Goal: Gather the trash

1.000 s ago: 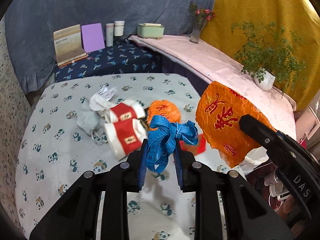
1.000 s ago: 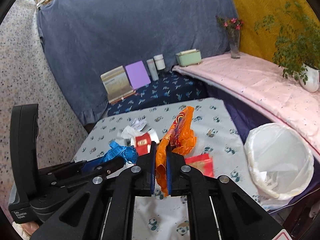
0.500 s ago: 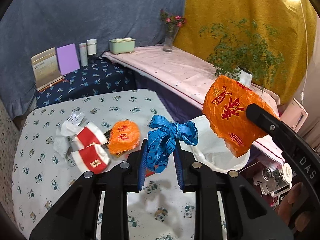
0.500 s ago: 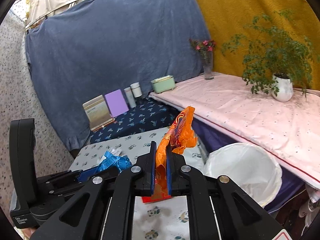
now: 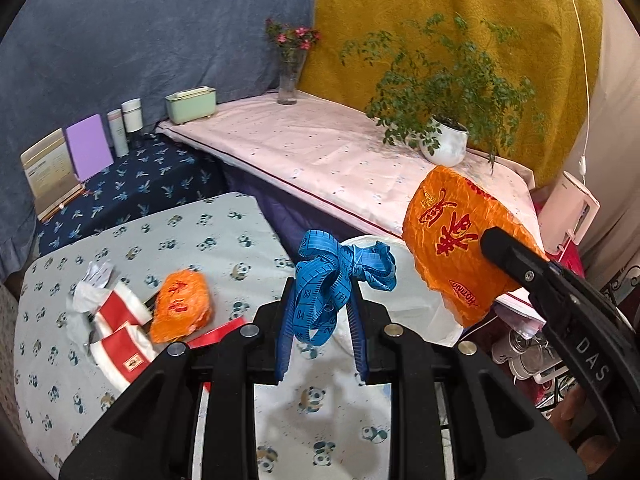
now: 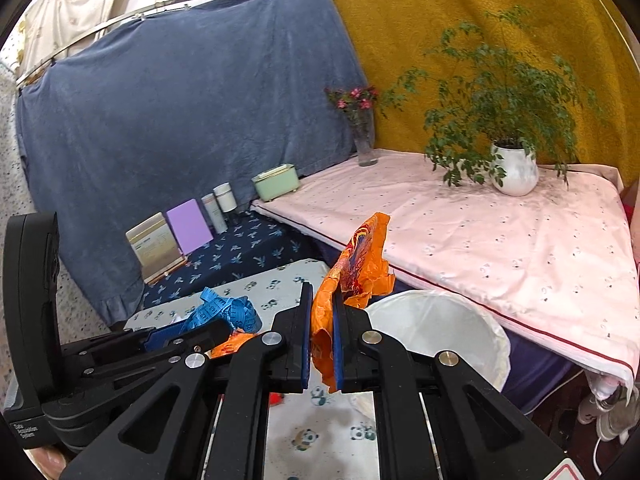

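Observation:
My left gripper [image 5: 320, 304] is shut on a bunched blue measuring tape [image 5: 332, 280], held above the panda-print table near its right edge. My right gripper [image 6: 322, 312] is shut on an orange wrapper [image 6: 356, 264] with red characters; the wrapper also shows in the left wrist view [image 5: 452, 248]. Both are held close to a white-lined trash bin [image 6: 440, 332] beside the table. In the right wrist view the left gripper with the tape [image 6: 224, 312] is low on the left.
On the table [image 5: 224, 236] lie a crumpled orange wrapper [image 5: 182, 306], red-and-white packets [image 5: 120, 332], white paper scraps [image 5: 94, 280] and a red packet [image 5: 218, 330]. A pink-covered bench [image 6: 500, 232] holds a potted plant [image 6: 514, 168] and vase [image 6: 362, 136].
Both grippers have moved right and up, away from the trash pile and toward the bin. Each still holds its item; the bin is now nearer in both views.

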A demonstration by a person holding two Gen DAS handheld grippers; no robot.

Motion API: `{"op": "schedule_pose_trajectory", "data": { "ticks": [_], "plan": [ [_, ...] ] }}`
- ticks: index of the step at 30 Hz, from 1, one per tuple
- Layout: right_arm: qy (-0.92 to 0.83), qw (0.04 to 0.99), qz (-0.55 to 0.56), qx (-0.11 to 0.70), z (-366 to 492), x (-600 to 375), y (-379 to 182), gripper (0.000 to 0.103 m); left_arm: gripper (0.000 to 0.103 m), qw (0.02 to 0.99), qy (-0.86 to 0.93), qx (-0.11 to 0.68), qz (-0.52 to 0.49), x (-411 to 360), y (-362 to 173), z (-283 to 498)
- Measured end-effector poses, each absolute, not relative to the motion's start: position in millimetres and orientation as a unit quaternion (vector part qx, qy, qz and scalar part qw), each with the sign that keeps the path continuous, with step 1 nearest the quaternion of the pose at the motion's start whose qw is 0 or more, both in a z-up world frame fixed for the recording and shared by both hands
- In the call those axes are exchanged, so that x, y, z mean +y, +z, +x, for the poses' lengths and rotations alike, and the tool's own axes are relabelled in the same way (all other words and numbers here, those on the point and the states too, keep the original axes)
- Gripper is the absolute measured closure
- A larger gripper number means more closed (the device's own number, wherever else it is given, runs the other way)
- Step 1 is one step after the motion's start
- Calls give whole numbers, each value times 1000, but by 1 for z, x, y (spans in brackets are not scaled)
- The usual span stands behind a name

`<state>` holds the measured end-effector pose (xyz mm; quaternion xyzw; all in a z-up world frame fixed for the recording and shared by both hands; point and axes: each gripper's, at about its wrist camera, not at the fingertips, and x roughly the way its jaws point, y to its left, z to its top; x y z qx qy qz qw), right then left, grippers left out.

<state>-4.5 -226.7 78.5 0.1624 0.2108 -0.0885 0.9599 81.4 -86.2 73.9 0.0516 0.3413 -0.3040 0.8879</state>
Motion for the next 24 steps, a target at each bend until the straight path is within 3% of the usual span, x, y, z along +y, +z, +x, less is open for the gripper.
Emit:
{"op": "schedule_pose_trajectory", "data": {
  "ticks": [20, 21, 22, 24],
  "plan": [
    [-147, 932, 208, 258, 23, -308, 15, 92, 77, 845, -347, 397, 87, -192, 17, 125],
    [-147, 931, 209, 258, 25, -310, 14, 88, 75, 844, -348, 399, 82, -194, 14, 129],
    [-149, 931, 210, 257, 26, -312, 12, 85, 66, 845, -345, 400, 81, -195, 13, 131],
    [-159, 932, 213, 247, 26, -315, 13, 60, 48, 857, -330, 389, 74, -196, 14, 135]
  ]
}}
